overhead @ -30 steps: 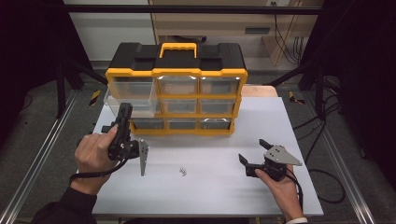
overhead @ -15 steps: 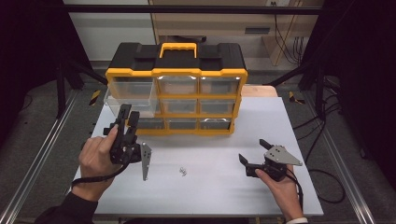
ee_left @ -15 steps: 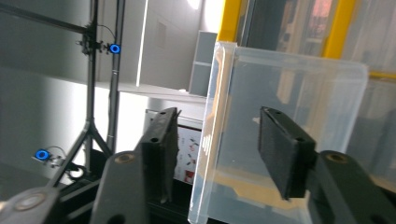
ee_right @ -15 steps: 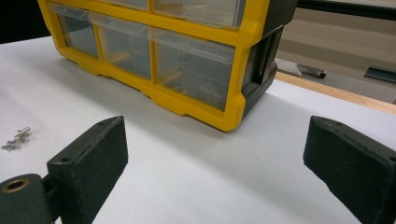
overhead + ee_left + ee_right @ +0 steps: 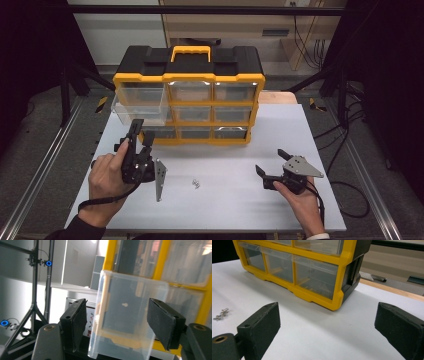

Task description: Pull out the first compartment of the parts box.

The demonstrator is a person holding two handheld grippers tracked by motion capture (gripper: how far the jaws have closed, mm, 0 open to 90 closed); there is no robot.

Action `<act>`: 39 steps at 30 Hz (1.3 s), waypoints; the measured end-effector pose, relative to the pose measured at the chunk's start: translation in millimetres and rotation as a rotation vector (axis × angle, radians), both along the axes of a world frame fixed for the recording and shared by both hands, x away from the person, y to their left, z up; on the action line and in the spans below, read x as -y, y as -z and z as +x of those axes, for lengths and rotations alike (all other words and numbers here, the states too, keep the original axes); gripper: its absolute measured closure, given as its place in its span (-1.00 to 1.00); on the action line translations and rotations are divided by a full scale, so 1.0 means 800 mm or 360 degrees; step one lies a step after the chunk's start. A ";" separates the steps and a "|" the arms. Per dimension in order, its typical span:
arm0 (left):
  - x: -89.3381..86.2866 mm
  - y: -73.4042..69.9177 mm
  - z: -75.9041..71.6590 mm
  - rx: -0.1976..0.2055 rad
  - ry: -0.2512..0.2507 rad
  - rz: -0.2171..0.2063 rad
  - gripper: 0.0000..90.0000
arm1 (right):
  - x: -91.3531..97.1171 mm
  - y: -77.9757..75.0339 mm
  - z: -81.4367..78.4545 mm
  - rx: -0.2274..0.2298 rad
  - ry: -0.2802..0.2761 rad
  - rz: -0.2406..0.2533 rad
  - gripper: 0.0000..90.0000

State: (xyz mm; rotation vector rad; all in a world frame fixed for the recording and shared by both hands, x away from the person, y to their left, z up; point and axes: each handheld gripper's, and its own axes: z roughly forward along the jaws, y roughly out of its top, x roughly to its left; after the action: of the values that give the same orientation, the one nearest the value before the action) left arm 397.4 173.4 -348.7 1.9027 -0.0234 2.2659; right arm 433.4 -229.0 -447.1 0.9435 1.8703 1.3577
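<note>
Presently, these are the findings at your station.

Left gripper: your left gripper (image 5: 141, 134) is raised in front of the left column of the storage box, its jaws parted after just having been opening; the pulled-out drawer sits in the gap in the left gripper view, and neither pad presses on it.

Drawer: the clear drawer (image 5: 138, 106) on the left of the box juts forward of the yellow frame, out past its neighbours; seen through your left jaws (image 5: 130, 315), it is tilted and see-through, and I cannot tell what it holds.

Storage box: the yellow and black box (image 5: 189, 90) stands at the far side of the table, handle on top, and its other drawers sit flush.

Right gripper: your right gripper (image 5: 270, 166) rests low at the near right of the table, jaws spread wide with nothing between them; bare tabletop shows in the gap (image 5: 327, 325).

Screws: a small cluster of screws (image 5: 196, 183) lies on the table between your two hands, apart from both.

Table: the white table (image 5: 220, 210) carries the box and screws.
</note>
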 end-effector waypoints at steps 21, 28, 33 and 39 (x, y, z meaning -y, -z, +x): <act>0.031 0.051 -0.007 -0.0626 0.0111 -0.0190 -0.61 | 0.000 -0.001 -0.001 0.0006 -0.0003 -0.0002 -0.86; 0.028 0.064 0.001 -0.0794 0.0172 -0.0348 -0.60 | 0.000 -0.001 -0.001 0.0006 -0.0003 -0.0001 -0.86; 0.026 0.071 0.007 -0.0916 0.0202 -0.0459 -0.60 | 0.000 -0.001 -0.001 0.0009 -0.0006 0.0000 -0.86; 0.020 0.074 0.017 -0.1081 0.0231 -0.0609 -0.63 | -0.001 -0.001 -0.001 0.0003 -0.0006 0.0001 -0.86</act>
State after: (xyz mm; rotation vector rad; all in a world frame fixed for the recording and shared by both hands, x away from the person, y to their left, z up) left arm 411.0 157.4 -407.8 2.2359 0.3243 1.3183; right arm 432.8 -228.6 -446.5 0.9388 1.8714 1.3611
